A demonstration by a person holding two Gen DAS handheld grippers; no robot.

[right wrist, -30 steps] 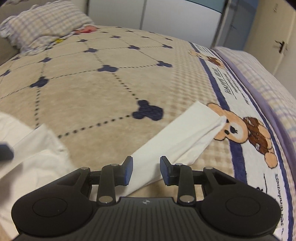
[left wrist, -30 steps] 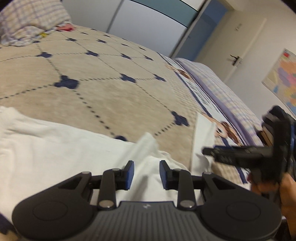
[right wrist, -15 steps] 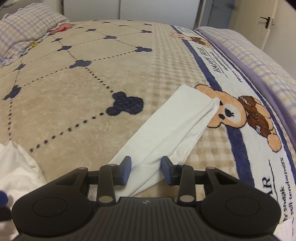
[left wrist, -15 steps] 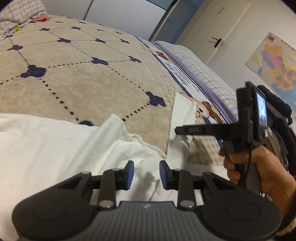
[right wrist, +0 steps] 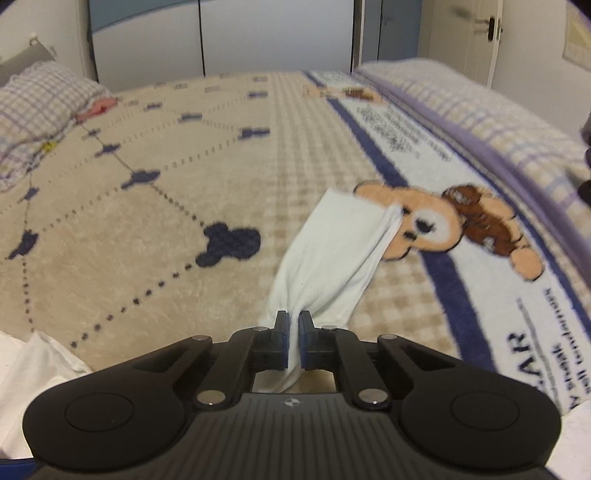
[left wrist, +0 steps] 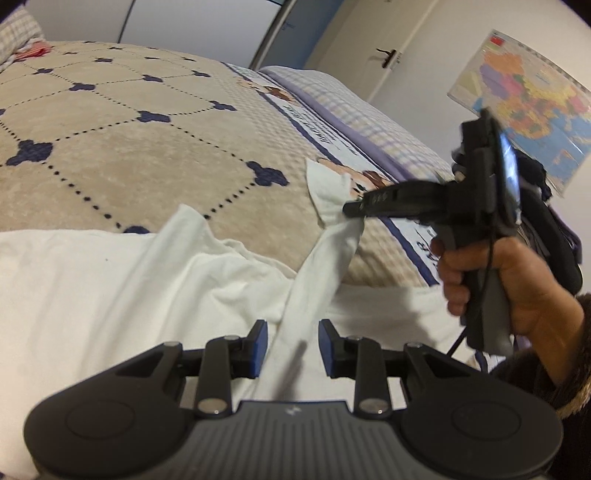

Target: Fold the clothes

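A white shirt (left wrist: 92, 295) lies spread on the beige bedspread (left wrist: 110, 155), and its long sleeve (right wrist: 332, 251) stretches out toward the printed bear. My right gripper (right wrist: 294, 332) is shut on that sleeve partway along, the cloth bunched between its pads. In the left wrist view the same gripper (left wrist: 349, 210), held in a person's hand (left wrist: 517, 280), lifts the sleeve (left wrist: 325, 266) slightly off the bed. My left gripper (left wrist: 291, 347) hovers open over the shirt near the sleeve's base. The sleeve runs through the gap between its blue pads (left wrist: 260, 343), which do not press on it.
A checked pillow (right wrist: 33, 110) lies at the far left of the bed. A purple checked quilt (right wrist: 480, 110) runs along the right edge. Wardrobe doors (right wrist: 258, 33) stand behind the bed, and a map (left wrist: 528, 110) hangs on the right wall.
My right gripper has shut on the sleeve and raised it a little. The left gripper has rolled and drifted toward the sleeve, still open.
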